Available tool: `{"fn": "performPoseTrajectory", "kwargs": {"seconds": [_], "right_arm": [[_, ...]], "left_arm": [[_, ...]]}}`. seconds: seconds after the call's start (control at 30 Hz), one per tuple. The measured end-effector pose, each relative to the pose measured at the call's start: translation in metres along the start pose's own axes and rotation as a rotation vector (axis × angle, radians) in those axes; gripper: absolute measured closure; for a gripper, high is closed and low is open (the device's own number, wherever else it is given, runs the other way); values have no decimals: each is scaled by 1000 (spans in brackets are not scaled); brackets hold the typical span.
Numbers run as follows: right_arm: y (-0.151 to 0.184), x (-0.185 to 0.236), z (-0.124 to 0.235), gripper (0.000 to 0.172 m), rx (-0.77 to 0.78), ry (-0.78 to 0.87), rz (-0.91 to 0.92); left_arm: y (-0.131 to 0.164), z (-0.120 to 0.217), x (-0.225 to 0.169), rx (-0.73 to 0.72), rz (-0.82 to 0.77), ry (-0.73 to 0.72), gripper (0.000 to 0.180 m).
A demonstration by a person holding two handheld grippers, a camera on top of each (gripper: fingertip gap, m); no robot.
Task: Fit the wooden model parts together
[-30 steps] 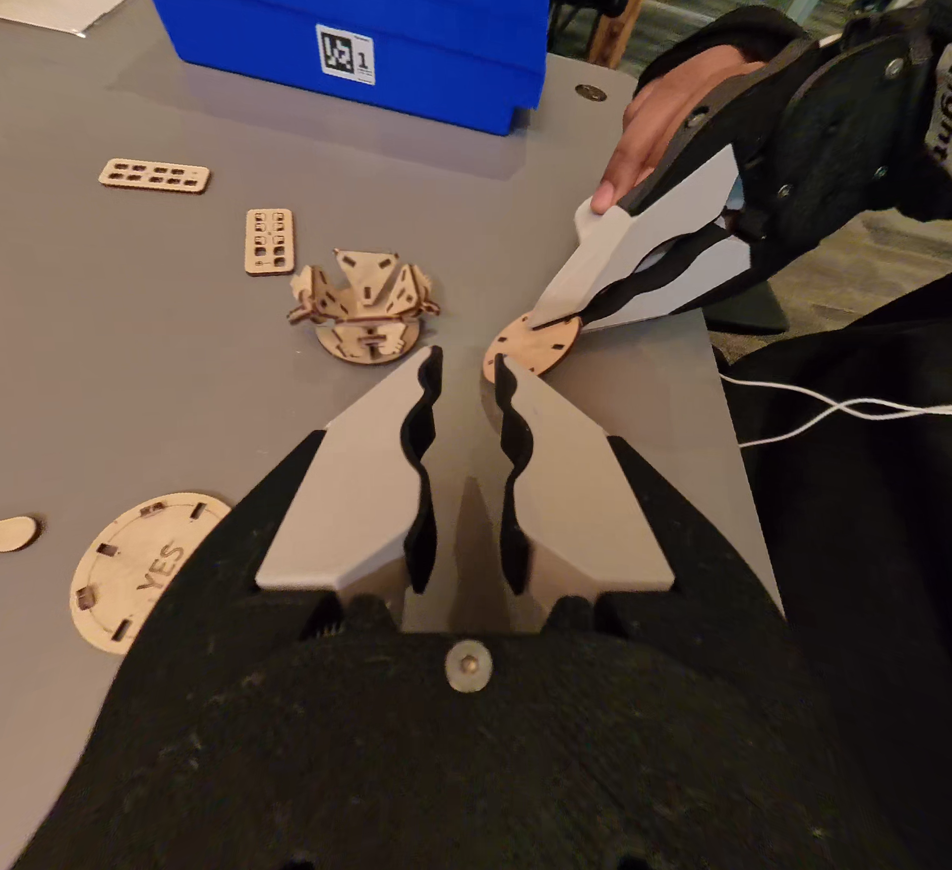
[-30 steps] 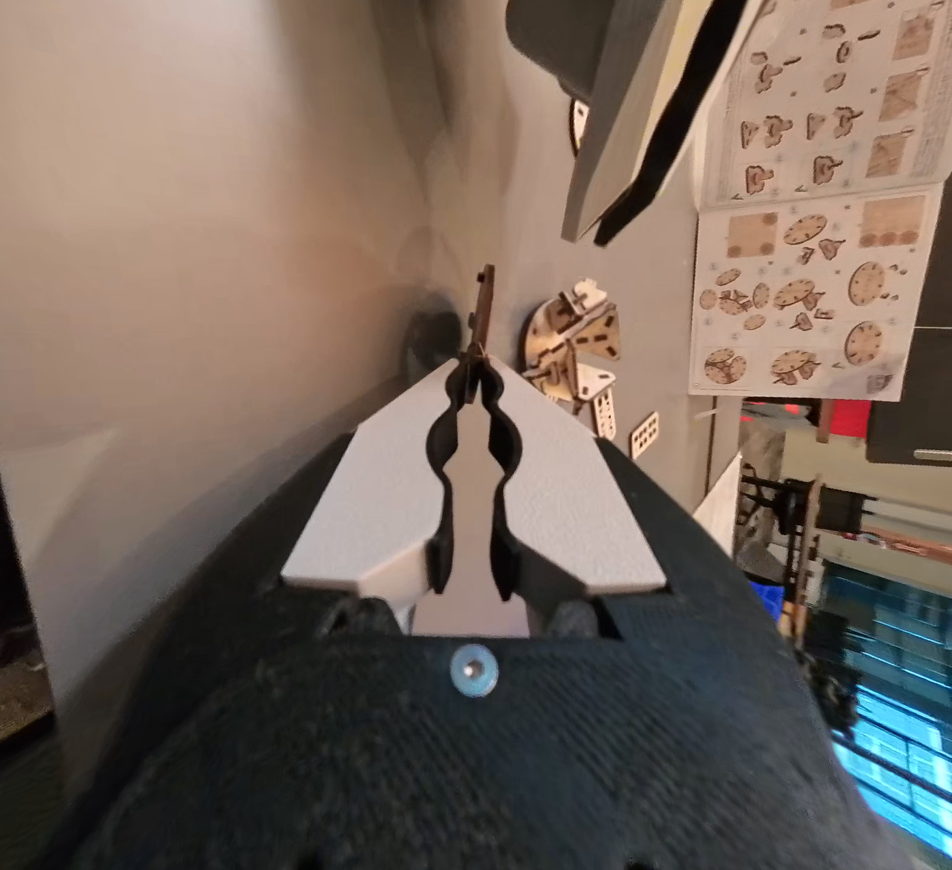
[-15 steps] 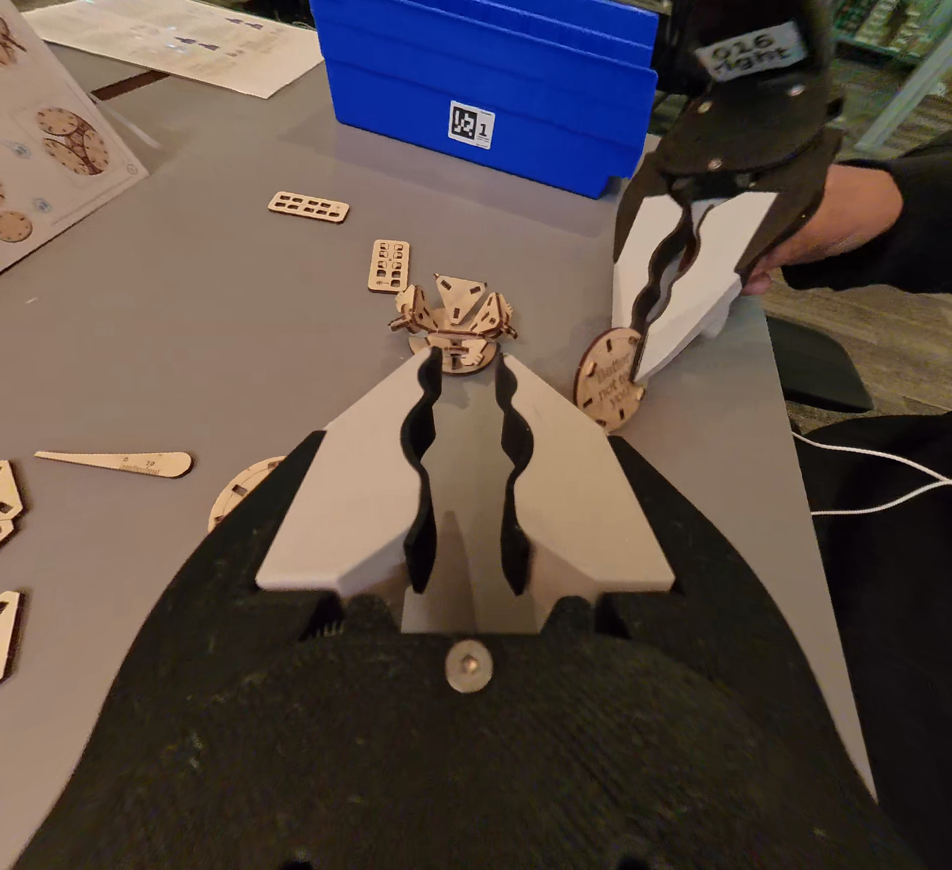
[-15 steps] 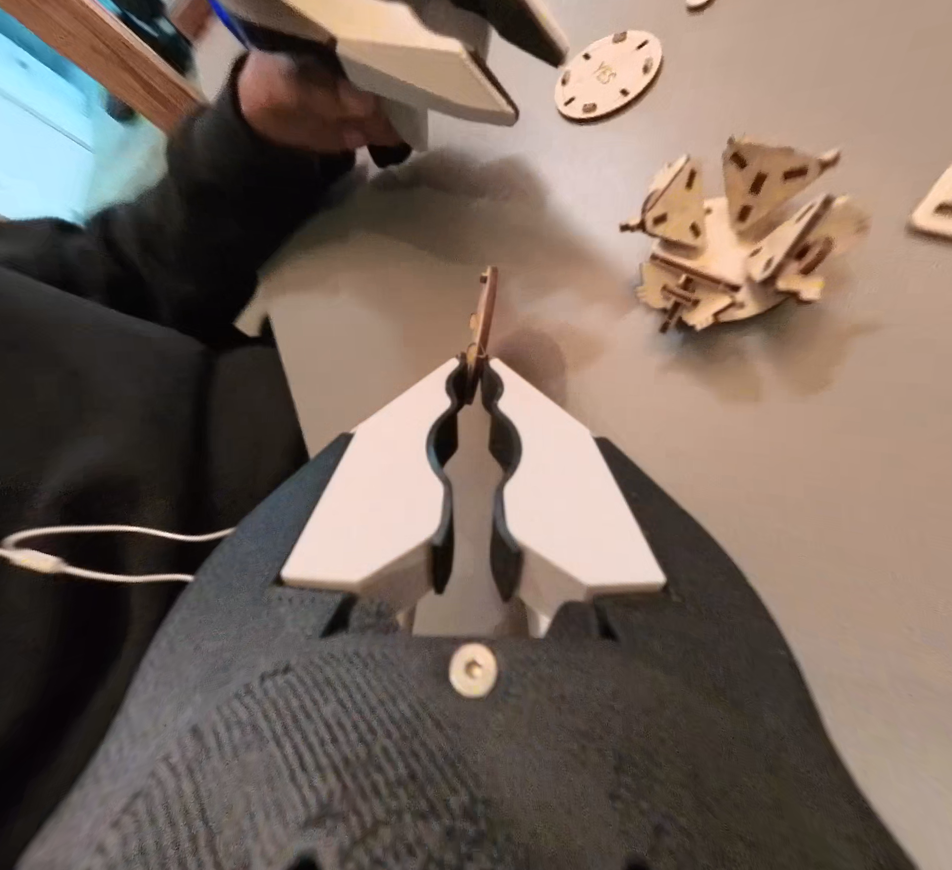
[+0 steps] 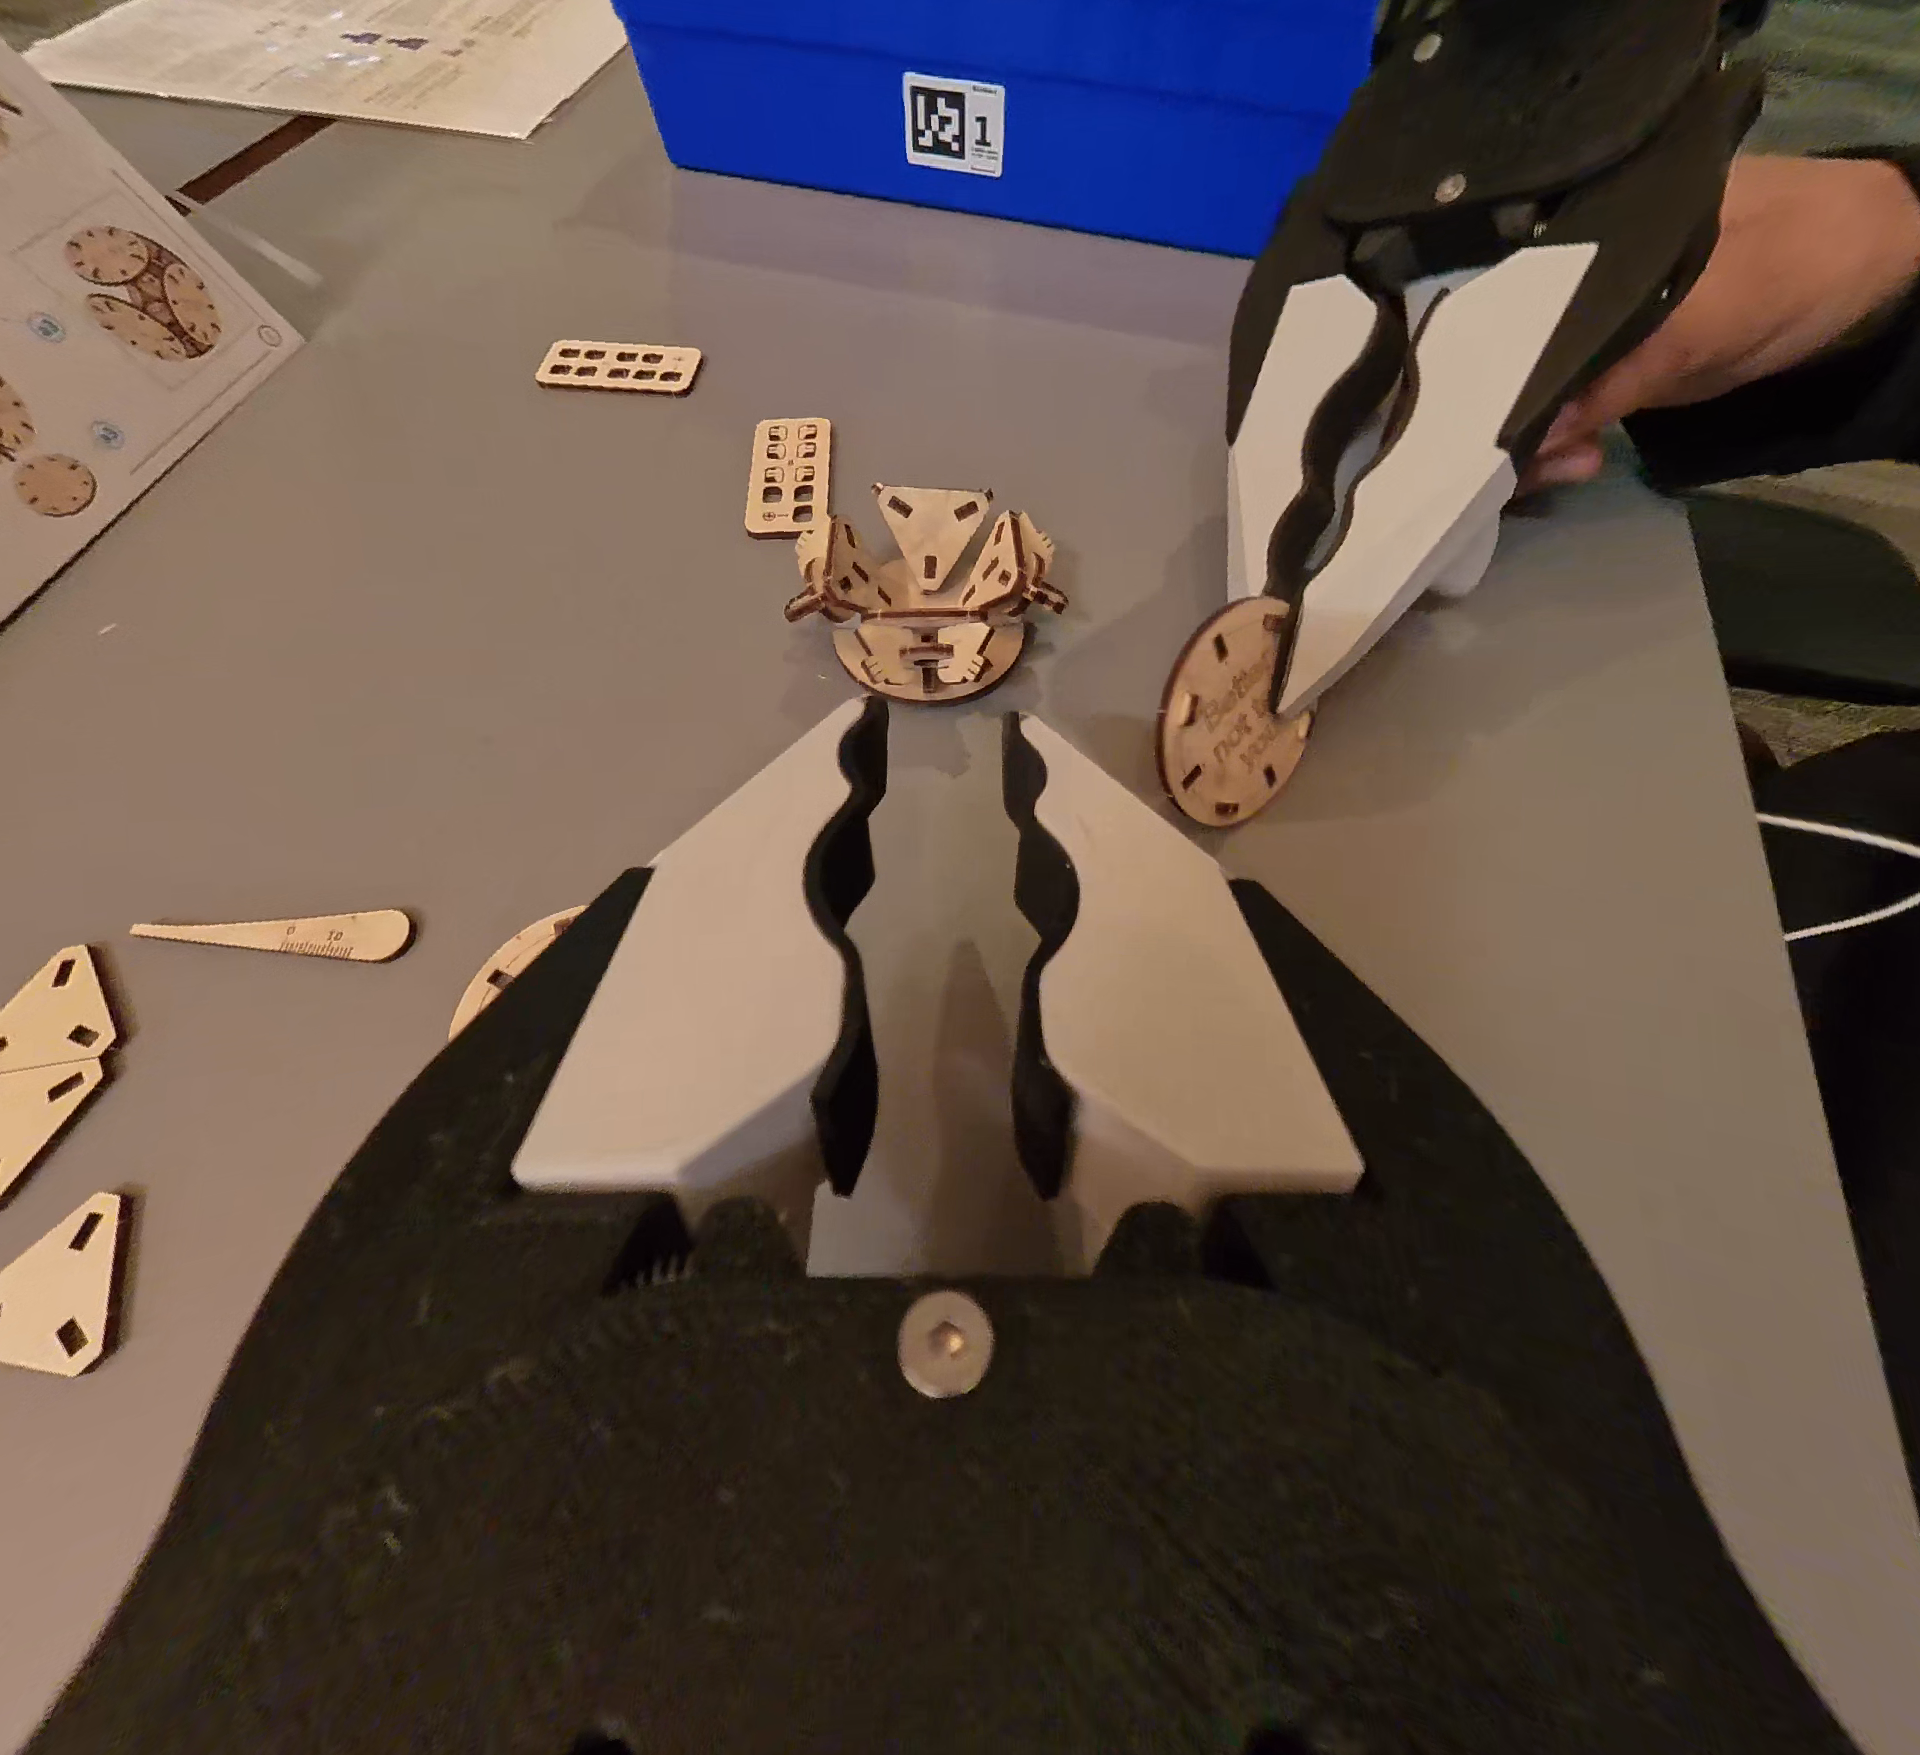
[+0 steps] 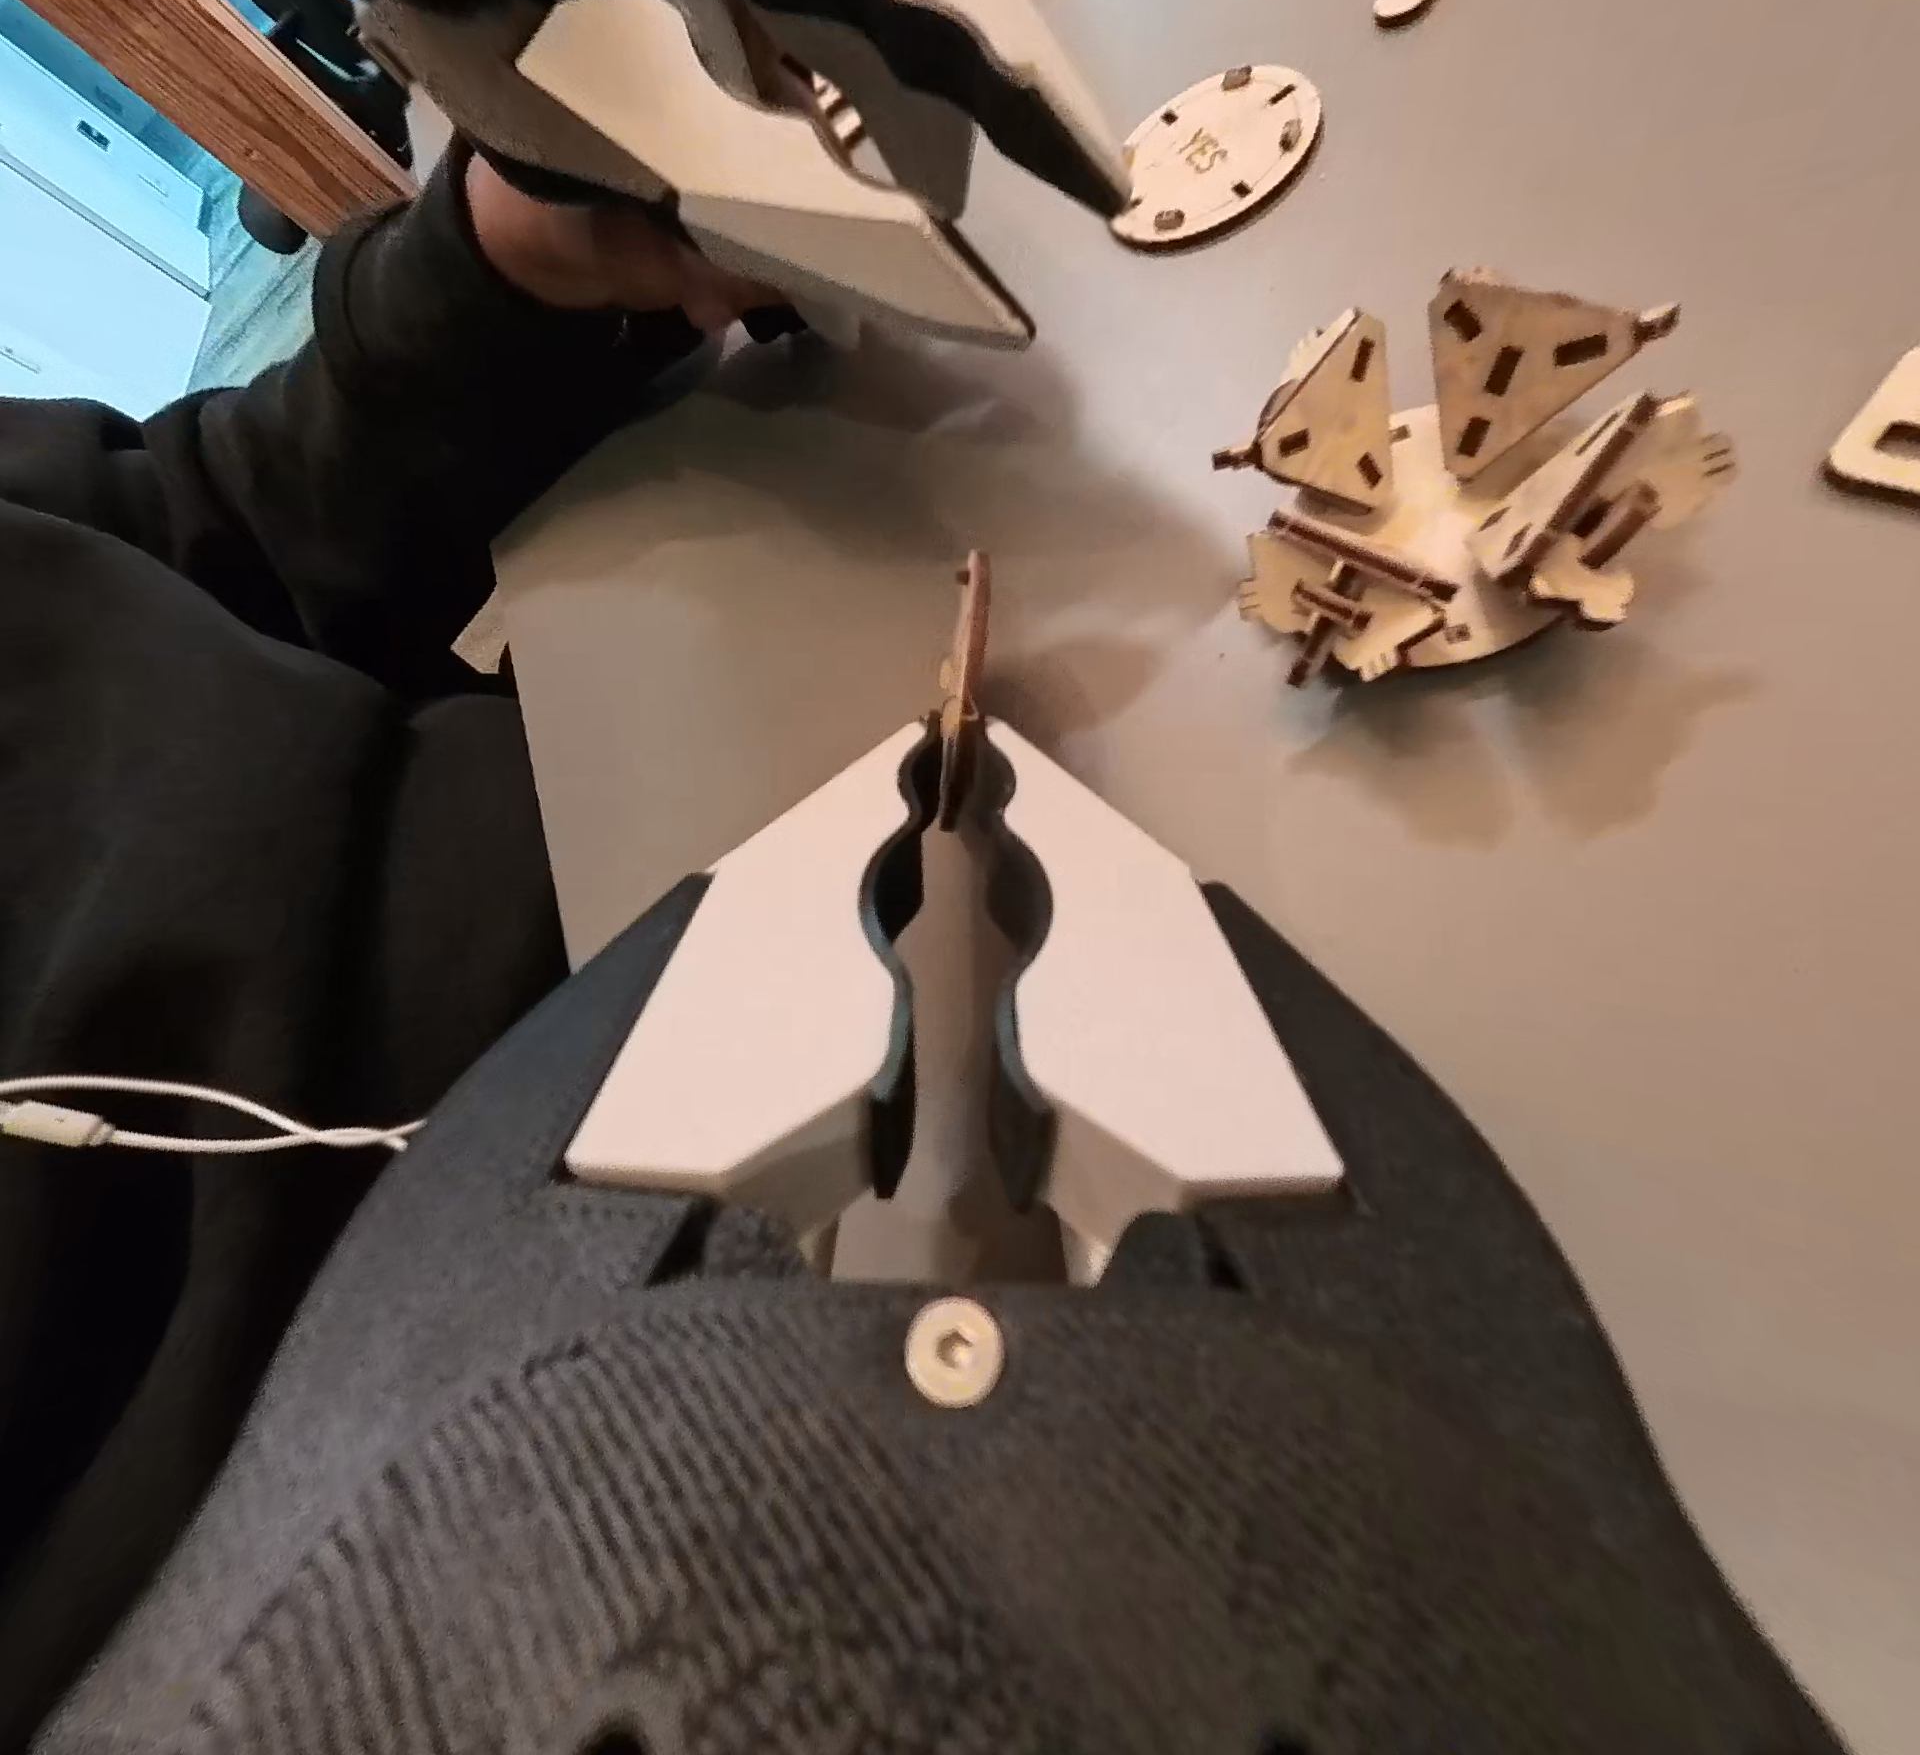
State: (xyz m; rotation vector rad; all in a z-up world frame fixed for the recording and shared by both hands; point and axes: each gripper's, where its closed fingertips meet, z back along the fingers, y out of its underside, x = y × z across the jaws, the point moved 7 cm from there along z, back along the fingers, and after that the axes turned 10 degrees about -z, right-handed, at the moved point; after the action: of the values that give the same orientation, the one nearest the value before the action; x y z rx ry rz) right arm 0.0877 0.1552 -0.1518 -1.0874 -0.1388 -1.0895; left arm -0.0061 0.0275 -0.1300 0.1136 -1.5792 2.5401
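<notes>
Right wrist view: your right gripper (image 6: 961, 739) pinches a wooden disc (image 6: 968, 625) edge-on — left gripper (image 5: 940, 729) spread, empty, near the wooden assembly (image 5: 925, 593).

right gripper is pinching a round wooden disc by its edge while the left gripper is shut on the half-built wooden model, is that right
Not quite. The left gripper is open and holds nothing; the half-built wooden model sits on the table just beyond its fingertips, as the left wrist view shows. The right gripper does pinch the round wooden disc by its edge.
</notes>
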Motion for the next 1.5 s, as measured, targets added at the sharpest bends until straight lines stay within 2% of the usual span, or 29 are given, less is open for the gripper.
{"fn": "performPoseTrajectory", "kwargs": {"seconds": [0.27, 0.43, 0.7, 0.77, 0.87, 0.97, 1.07, 1.23, 1.37, 1.5], "right_arm": [[-10, -9, 20, 169, -115, 75, 147], [-18, -15, 33, 169, -240, 94, 123], [-29, -19, 62, 169, -471, 1, 107], [-29, -18, 61, 169, -460, -7, 123], [-28, -12, 53, 170, -405, 47, 245], [-22, -8, 35, 170, -251, 113, 392], [-20, -9, 22, 169, -136, 194, 455], [-34, -12, 17, 169, -47, 164, 399], [-46, -16, 15, 170, 3, 150, 361], [-46, -20, 12, 169, 16, 163, 338]], "left_arm": [[-4, -1, -1, -7, -73, -70, 158], [-5, -2, -1, -9, -67, -83, 154], [-9, -13, -6, -16, -153, -86, 117], [-9, -18, -6, -3, -175, -43, 109], [-4, -26, -2, 54, -230, 15, 100], [-1, -30, 5, 85, -266, 70, 99], [1, -34, 10, 115, -292, 134, 99], [8, -44, 21, 169, -329, 198, 98], [4, -49, 29, 146, -339, 212, 95], [4, -50, 26, 133, -369, 249, 102]]}}
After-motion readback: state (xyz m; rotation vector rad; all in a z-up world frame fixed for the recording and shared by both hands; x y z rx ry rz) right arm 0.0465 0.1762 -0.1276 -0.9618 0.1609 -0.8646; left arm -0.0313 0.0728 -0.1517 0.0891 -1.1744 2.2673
